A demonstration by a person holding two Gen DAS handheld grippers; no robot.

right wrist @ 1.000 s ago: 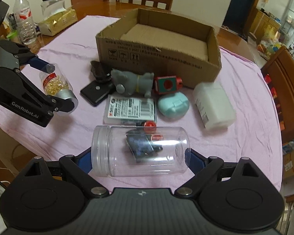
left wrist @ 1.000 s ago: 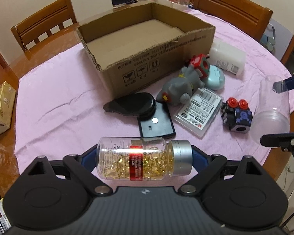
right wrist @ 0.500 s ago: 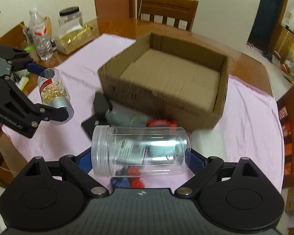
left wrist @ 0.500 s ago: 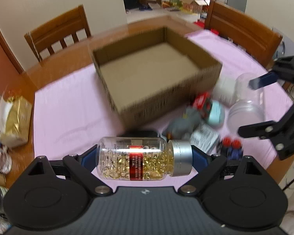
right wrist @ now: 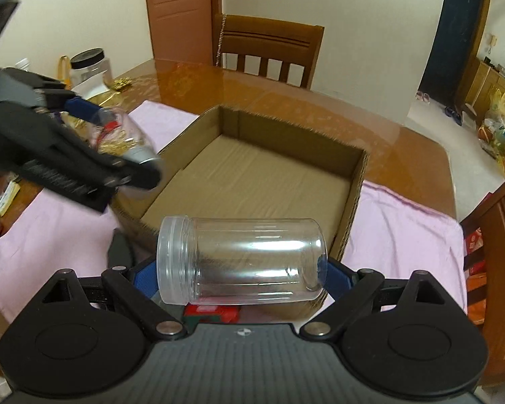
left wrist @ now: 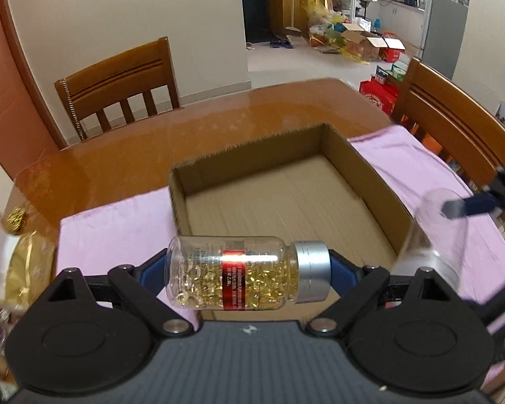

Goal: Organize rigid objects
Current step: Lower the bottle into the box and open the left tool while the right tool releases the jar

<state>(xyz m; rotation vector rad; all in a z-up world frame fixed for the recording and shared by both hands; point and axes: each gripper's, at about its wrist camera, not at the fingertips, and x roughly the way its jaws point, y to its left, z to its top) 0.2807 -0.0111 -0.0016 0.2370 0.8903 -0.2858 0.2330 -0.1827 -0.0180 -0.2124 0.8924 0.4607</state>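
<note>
My left gripper is shut on a clear pill bottle of golden capsules with a silver cap, held sideways above the near left corner of an open, empty cardboard box. My right gripper is shut on an empty clear plastic jar, held sideways above the box's near edge. The left gripper and its bottle show blurred at left in the right wrist view. The jar shows at right in the left wrist view.
The box sits on a pink cloth over a wooden table. Wooden chairs stand around it. A gold packet and a black-lidded jar stand at the table's left. A red toy and a black object lie below the jar.
Both grippers have risen and moved forward over the box with their bottle and jar. The loose toys on the cloth have dropped out of the left wrist view.
</note>
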